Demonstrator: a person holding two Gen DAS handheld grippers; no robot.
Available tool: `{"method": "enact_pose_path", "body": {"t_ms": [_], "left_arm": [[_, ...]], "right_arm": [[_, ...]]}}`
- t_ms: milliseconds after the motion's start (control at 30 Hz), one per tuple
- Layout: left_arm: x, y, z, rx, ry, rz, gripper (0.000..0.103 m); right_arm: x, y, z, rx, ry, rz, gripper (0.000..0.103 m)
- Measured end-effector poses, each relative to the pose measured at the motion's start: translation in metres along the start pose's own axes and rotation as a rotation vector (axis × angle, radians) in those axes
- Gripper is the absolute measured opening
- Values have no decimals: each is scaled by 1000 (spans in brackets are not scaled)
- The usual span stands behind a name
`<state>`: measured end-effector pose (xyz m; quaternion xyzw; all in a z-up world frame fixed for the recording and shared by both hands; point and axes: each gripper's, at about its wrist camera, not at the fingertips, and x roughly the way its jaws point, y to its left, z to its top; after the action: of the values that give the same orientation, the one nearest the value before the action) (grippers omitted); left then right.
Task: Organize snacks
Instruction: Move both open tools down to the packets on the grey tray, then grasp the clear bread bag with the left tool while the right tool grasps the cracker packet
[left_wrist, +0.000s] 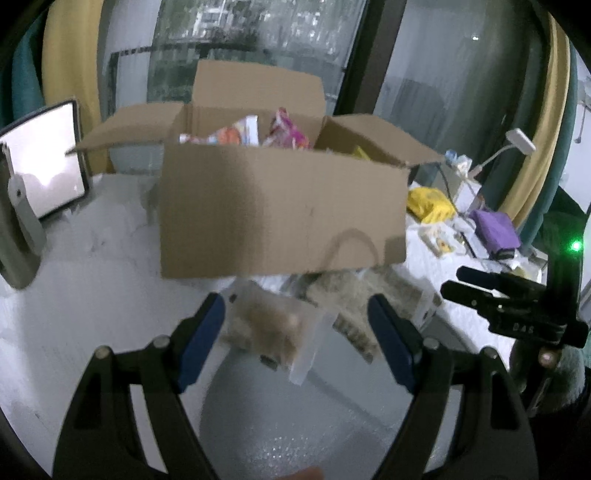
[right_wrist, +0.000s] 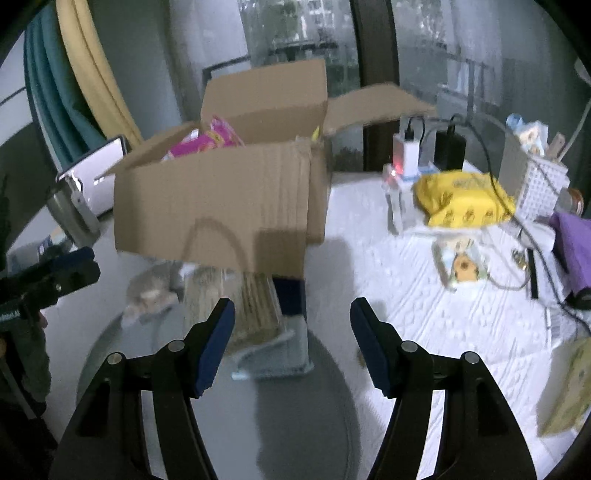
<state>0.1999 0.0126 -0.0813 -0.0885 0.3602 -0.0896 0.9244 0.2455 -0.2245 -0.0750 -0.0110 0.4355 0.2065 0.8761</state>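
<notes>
Standing far on the worktop, one open cardboard box holds two pink-orange snack packets; left gripper and right gripper both gape, holding nothing.

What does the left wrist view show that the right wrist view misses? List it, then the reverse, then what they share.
Only the left wrist view: the white desk lamp at the right edge, and the right gripper seen from the side.

Only the right wrist view: two chargers plugged in behind the yellow bag, the blue-and-grey carton standing under the box's near corner, and the left gripper from the side.

Both: the open cardboard box with a pink snack packet inside, the clear snack bag, the tablet, the purple object.
</notes>
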Motion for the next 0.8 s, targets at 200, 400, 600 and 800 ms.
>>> {"method": "enact_pose_path", "body": {"t_ms": [200, 400, 600, 800], "left_arm": [[22, 2, -12, 10, 70, 4, 81], [39, 13, -5, -16, 95, 16, 85], [62, 24, 6, -56, 127, 30, 85], [77, 25, 5, -39, 160, 20, 85]], "right_arm": [[14, 4, -12, -21, 43, 49, 85], [31, 13, -7, -34, 62, 76, 85], [51, 25, -1, -74, 96, 99, 85], [68, 38, -2, -119, 125, 113, 87]]}}
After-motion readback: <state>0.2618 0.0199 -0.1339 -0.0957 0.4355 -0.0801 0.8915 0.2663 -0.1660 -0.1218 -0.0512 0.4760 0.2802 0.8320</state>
